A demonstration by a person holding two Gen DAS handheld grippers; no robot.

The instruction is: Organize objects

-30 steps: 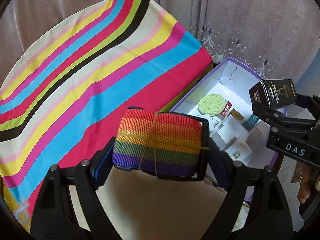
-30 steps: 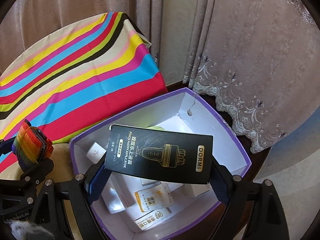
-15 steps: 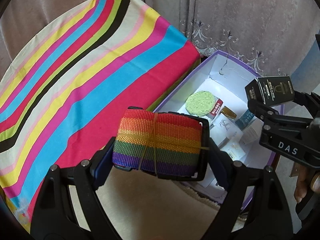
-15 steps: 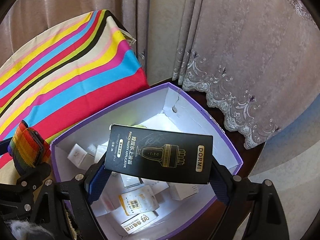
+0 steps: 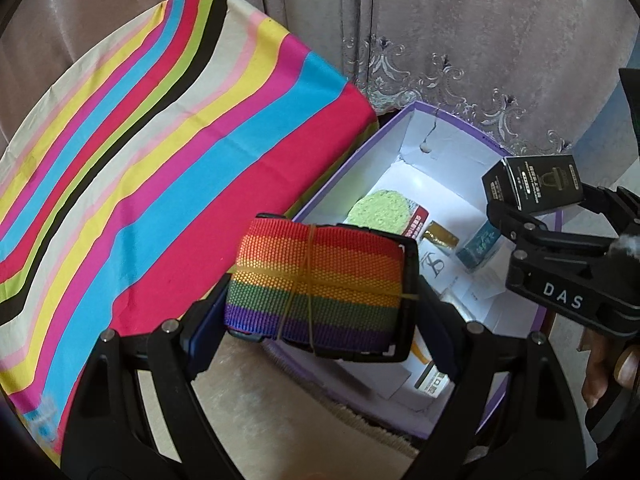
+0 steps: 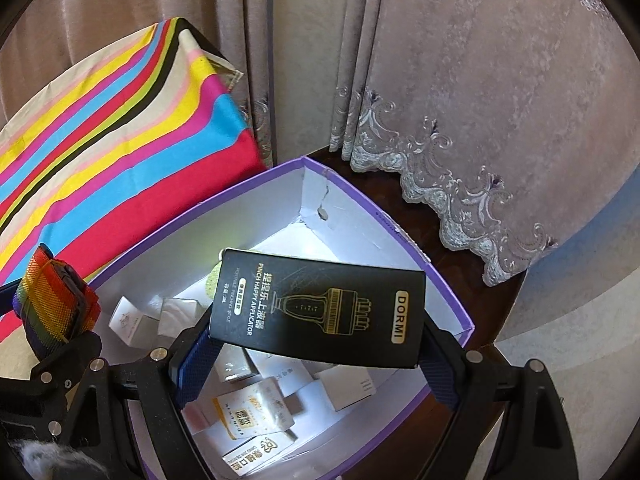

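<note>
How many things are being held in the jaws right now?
2. The left gripper clamps a rolled rainbow strap beside the purple box; the right gripper clamps a black carton above the box's inside.

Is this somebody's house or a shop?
Most likely a room in a house. Long mauve curtains with embroidered lace hems hang behind, a bright striped cloth covers furniture, and a purple-edged white cardboard box of small packaged items sits on a dark wooden table.

Coarse woven rainbow strap (image 5: 316, 280), glossy black carton (image 6: 320, 312), matt purple cardboard box (image 6: 404, 236), smooth striped cloth (image 5: 140, 160).
</note>
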